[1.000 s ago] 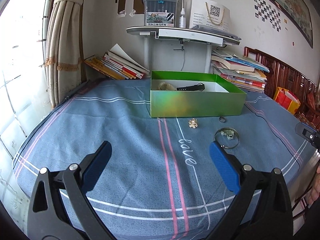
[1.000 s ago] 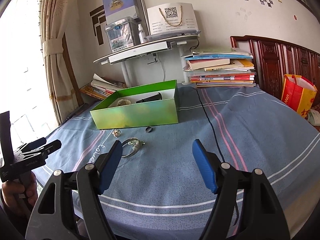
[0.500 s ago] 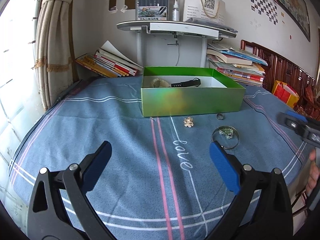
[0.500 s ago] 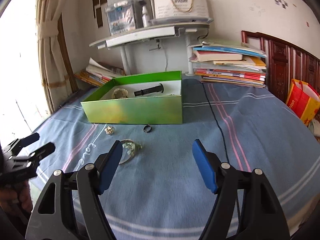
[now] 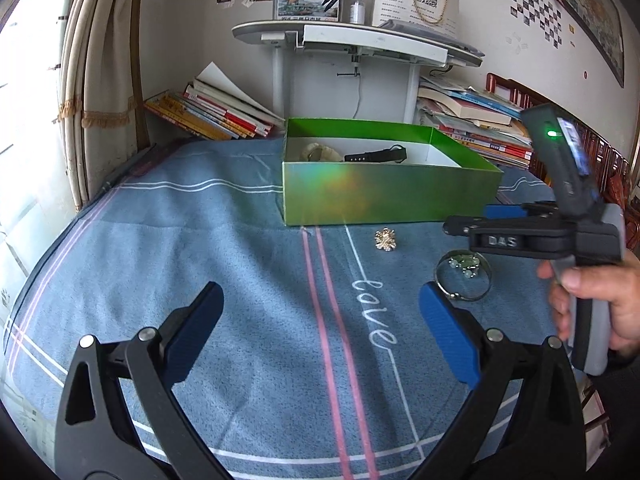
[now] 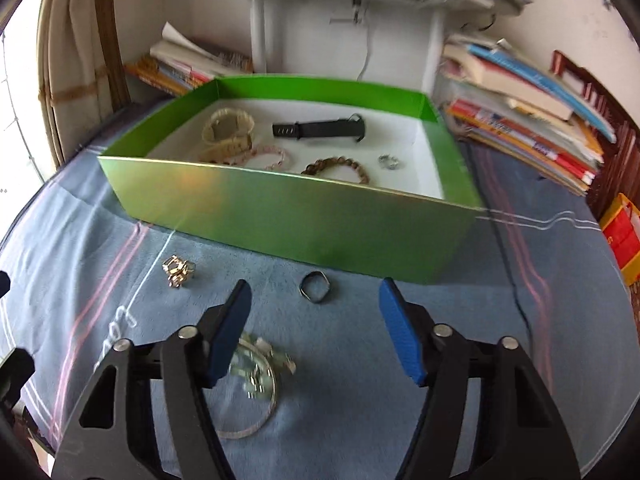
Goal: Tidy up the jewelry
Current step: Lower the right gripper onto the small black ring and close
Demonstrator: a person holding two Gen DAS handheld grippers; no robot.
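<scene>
A green box stands on the blue bedspread and holds a black watch, a gold watch and several bracelets. In front of it lie a gold brooch, a dark ring and a silver bangle with charms. My right gripper is open, low over the bedspread just short of the dark ring, with the bangle under its left finger. It also shows in the left wrist view. My left gripper is open and empty, further back.
Stacks of books flank a white overbed table behind the box. A curtain hangs at the left. A black cable runs across the bedspread right of the box.
My right gripper has moved forward and down toward the ring and bangle, so the box fills more of its view. It has come into the left wrist view at the right.
</scene>
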